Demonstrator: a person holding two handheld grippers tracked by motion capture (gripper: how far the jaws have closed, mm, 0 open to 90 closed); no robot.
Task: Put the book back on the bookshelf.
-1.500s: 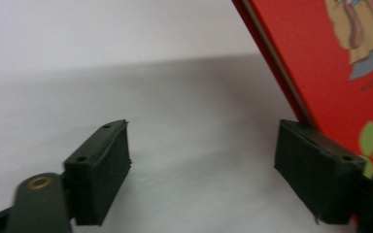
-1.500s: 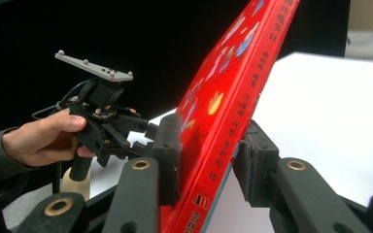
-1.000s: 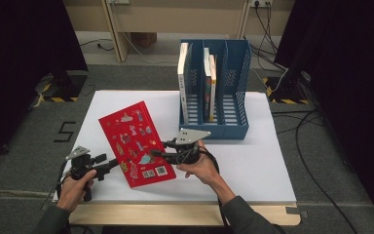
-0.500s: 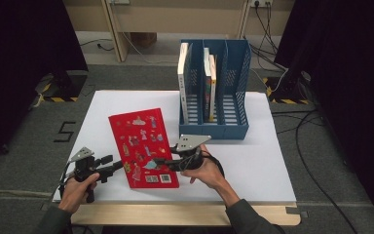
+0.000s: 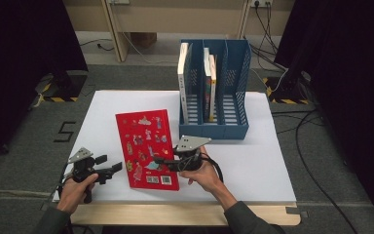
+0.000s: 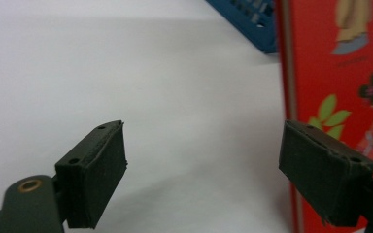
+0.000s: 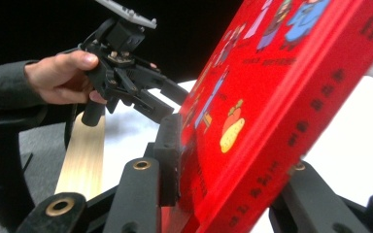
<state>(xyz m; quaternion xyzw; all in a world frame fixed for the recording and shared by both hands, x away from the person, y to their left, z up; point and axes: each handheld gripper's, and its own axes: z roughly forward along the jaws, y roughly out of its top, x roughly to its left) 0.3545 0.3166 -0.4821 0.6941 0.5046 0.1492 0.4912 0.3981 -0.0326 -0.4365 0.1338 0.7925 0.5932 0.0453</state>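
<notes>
One red book (image 5: 147, 148) lay between your two grippers on the white table (image 5: 253, 161), near its front edge and left of centre. Its long axis ran from the front edge toward the back edge, leaning a little to the left as it went back, with the barcode end toward you and the top of the cover pointing away toward the blue file rack (image 5: 214, 124). The illustrated cover faced up, and in the right gripper view the book was tilted, its spine edge raised off the table on your right side.

Your right gripper (image 5: 161, 161) was clamped on the book at its right long edge, close to the front corner; one pad (image 7: 171, 158) pressed on the cover and the other jaw sat beneath the spine. Your right hand (image 5: 202, 168) rested just right of the book.

Your left gripper (image 5: 116, 168) sat near the table's front-left corner, just beside the book's left long edge. Its jaws had just been opening and stood apart with bare table between the pads (image 6: 94, 177), the red cover showing behind the right-hand pad. Your left hand (image 5: 78, 187) hung over the front edge.

Three books stood upright in the rack toward the back edge, well apart from the red one.
</notes>
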